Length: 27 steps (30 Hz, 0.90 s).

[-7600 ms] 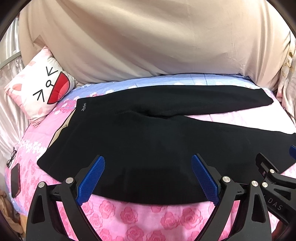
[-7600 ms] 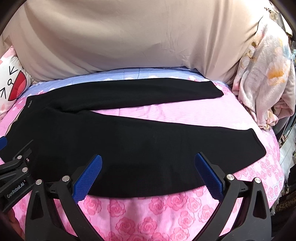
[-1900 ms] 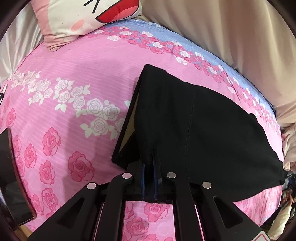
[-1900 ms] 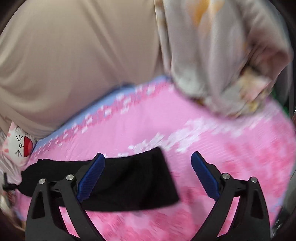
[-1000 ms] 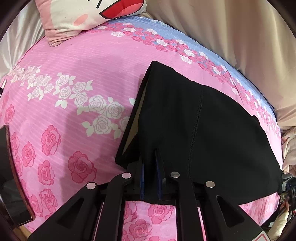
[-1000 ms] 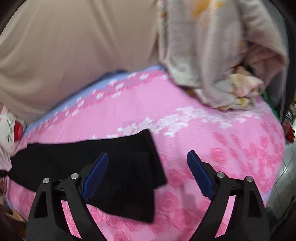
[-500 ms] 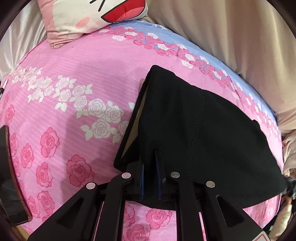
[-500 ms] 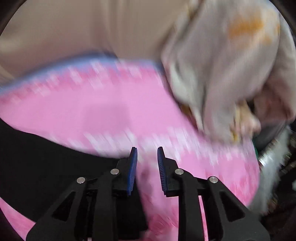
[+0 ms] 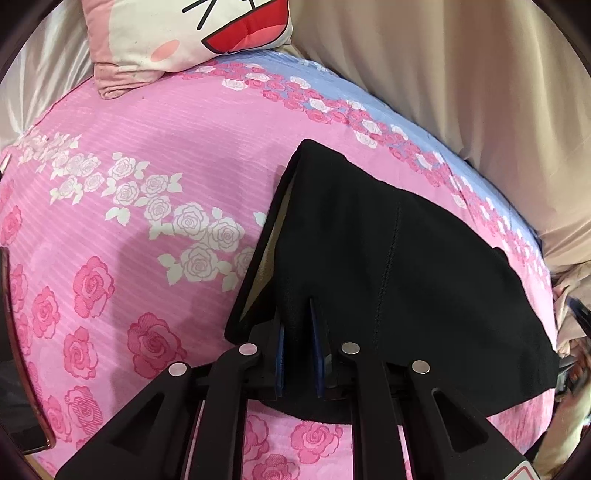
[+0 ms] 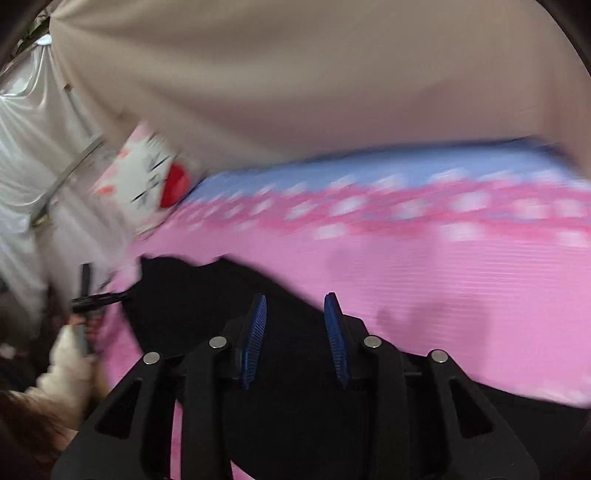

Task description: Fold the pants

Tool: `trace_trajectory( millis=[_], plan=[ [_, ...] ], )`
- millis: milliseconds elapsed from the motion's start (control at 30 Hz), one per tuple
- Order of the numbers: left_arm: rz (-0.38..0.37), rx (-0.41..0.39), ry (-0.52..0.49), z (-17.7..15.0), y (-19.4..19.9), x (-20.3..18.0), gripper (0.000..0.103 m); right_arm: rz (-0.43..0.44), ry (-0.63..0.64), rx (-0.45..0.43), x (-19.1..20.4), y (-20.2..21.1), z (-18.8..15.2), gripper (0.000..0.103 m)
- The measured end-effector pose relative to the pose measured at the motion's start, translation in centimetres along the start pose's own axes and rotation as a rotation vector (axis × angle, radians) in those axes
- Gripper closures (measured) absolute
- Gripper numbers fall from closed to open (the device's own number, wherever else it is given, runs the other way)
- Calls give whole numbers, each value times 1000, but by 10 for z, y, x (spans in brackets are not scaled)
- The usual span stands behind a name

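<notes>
The black pants (image 9: 388, 258) lie on the pink rose bedsheet (image 9: 147, 166), folded lengthwise with one leg over the other. My left gripper (image 9: 297, 332) is shut on the waistband corner at the near edge, with black cloth pinched between its blue pads. In the blurred right wrist view the pants (image 10: 207, 295) stretch leftward below my right gripper (image 10: 295, 325). Its blue pads stand close together with black cloth between and under them; it looks shut on the pants' leg end. The left gripper (image 10: 92, 295) shows small at far left.
A cat-face pillow (image 9: 192, 33) lies at the head of the bed, also in the right wrist view (image 10: 147, 184). A beige blanket (image 9: 461, 74) lines the far side. A dark phone (image 9: 11, 332) lies at the left edge of the bed.
My right gripper closed on the leg end of the pants and swung leftward toward the waistband end. My left gripper stayed shut on the waistband, nearly still.
</notes>
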<state>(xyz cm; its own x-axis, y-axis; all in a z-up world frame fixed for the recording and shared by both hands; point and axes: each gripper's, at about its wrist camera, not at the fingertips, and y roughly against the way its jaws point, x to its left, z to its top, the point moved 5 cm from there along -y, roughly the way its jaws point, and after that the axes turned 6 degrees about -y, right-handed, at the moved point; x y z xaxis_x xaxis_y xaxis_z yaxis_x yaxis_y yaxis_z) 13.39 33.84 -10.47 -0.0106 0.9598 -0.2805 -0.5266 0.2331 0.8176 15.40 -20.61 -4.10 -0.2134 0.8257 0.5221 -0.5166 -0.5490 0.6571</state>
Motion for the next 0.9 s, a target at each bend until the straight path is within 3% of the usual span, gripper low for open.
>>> trace_trajectory(
  millis=[167, 233, 300, 333, 433, 500, 533, 567, 600, 667, 767, 800, 833, 867, 900],
  plan=[
    [-31, -11, -18, -2, 2, 2, 90, 7, 43, 210, 46, -142, 37, 70],
    [-34, -12, -48, -3, 3, 1, 90, 50, 30, 275, 58, -164, 38, 70],
    [-30, -16, -81, -2, 4, 0, 90, 13, 55, 298, 64, -179, 37, 70],
    [-29, -17, -91, -1, 4, 0, 90, -18, 84, 296, 62, -182, 33, 70],
    [-14, -31, -111, 7, 5, 1, 89, -110, 174, 237, 70, -188, 39, 91],
    [36, -95, -126, 24, 13, 4, 89, -92, 151, 155, 70, -177, 55, 94],
    [51, -124, -125, 31, 17, 7, 89, -91, 133, 96, 66, -171, 67, 103],
    [60, -150, -118, 39, 20, 12, 89, -128, 133, 45, 59, -167, 76, 103],
    [68, -155, -108, 44, 19, 17, 86, -221, 138, -7, 44, -167, 87, 103],
    [74, -115, -82, 50, 8, 28, 84, -268, 23, 1, 9, -170, 96, 103],
    [37, -90, -76, 47, 6, 26, 84, -153, -48, -17, 6, -146, 88, 95],
    [32, -94, -95, 45, 8, 21, 77, -108, -30, -5, 15, -140, 80, 91],
    [37, -96, -113, 44, 9, 16, 68, -89, 1, 20, 24, -139, 72, 78],
    [43, -100, -124, 45, 8, 12, 47, -85, 34, 51, 33, -142, 64, 60],
    [47, -105, -135, 46, 6, 8, 34, -88, 57, 75, 40, -149, 57, 48]
  ],
)
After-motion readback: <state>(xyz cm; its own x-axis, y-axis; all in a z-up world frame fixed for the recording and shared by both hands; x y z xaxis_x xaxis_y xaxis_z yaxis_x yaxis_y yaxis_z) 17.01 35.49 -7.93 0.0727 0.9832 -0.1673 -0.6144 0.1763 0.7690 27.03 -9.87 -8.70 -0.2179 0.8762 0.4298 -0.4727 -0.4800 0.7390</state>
